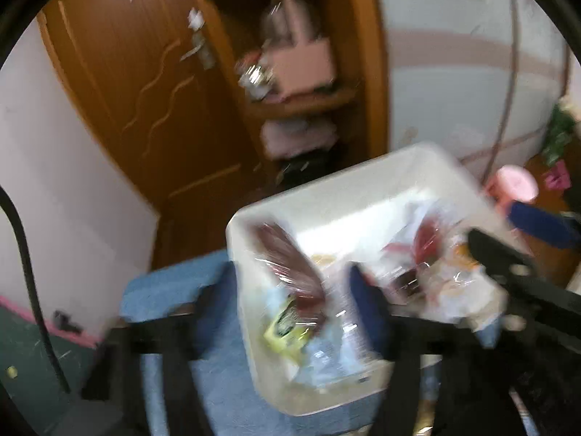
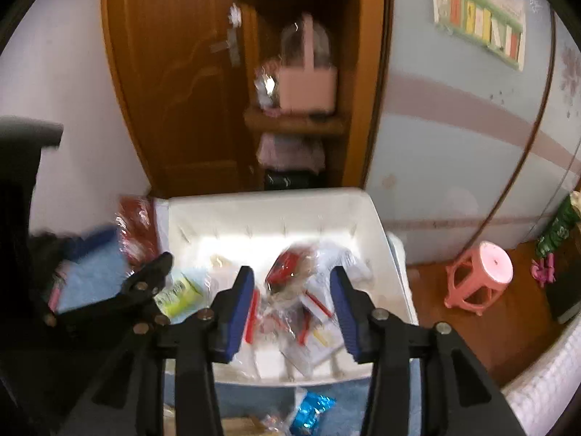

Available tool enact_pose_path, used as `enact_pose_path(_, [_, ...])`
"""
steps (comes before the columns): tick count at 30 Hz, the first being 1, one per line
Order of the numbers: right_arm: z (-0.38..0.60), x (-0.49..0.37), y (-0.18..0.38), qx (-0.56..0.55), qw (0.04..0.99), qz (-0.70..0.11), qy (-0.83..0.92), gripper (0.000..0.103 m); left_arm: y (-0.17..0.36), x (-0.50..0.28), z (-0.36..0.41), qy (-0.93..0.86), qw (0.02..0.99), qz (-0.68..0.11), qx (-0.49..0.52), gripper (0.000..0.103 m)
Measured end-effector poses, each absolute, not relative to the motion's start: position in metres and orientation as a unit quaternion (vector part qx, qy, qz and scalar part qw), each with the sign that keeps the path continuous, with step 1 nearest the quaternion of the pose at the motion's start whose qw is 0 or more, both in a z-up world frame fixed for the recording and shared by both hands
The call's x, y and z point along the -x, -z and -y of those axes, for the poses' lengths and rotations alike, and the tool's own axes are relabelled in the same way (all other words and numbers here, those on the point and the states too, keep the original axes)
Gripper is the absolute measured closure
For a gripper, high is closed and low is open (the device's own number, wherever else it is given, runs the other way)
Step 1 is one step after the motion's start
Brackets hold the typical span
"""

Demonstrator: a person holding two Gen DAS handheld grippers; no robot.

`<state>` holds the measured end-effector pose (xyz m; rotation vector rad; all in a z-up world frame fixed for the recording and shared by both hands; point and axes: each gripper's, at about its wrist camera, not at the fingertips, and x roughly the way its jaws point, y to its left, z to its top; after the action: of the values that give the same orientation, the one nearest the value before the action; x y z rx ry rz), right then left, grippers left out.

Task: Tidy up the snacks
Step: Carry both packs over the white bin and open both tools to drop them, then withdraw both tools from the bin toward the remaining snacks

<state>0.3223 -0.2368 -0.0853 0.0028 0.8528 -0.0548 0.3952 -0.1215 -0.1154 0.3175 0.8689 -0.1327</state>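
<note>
Several blurred wrapped snacks (image 2: pixel 290 301) fill the white bin (image 2: pixel 261 203); both grippers, left (image 1: pixel 287 312) and right (image 2: pixel 294 309), gape empty; floor opens at three o'clock.

White bin (image 1: pixel 363 181) w/ wrapped snacks (image 1: pixel 290 272) on blue cloth (image 1: pixel 174 283), left gripper (image 1: pixel 287 312) jaws apart

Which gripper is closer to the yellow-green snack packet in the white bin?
Left. The left gripper hangs over the yellow-green packet, framed between its fingers in the white bin. The right gripper is off to the packet's side, above the red-and-clear wrappers.
</note>
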Motion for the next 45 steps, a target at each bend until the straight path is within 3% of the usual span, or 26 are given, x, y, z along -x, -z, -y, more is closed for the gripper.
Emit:
enact_pose_path(1, [0.24,-0.323,0.094,-0.012,0.906,-0.424,0.018,0.056,0.122,-0.399,0.119,0.058,0.888,-0.43,-0.154,0.013])
enact_pose_path(3, [0.243,-0.32,0.103,-0.033,0.902,-0.431,0.0,0.038,0.131,-0.401,0.11,0.049,0.885,-0.438,-0.152,0.013])
enact_pose_path(5, [0.244,-0.314,0.105,-0.046,0.903,-0.426,-0.004,0.035,0.135,-0.402,0.102,0.048,0.881,-0.447,-0.145,0.013])
enact_pose_path(15, [0.234,-0.273,0.089,-0.056,0.911,-0.409,-0.01,0.035,0.11,-0.359,0.071,0.075,0.895,-0.426,-0.11,0.013])
enact_pose_path(31, [0.242,-0.133,0.022,-0.12,0.938,-0.325,-0.01,0.035,0.029,-0.211,0.052,0.155,0.917,-0.364,-0.055,0.012])
enact_pose_path(45, [0.26,-0.043,0.012,-0.099,0.959,-0.265,0.036,0.035,0.029,-0.133,0.07,0.188,0.928,-0.316,-0.06,0.012])
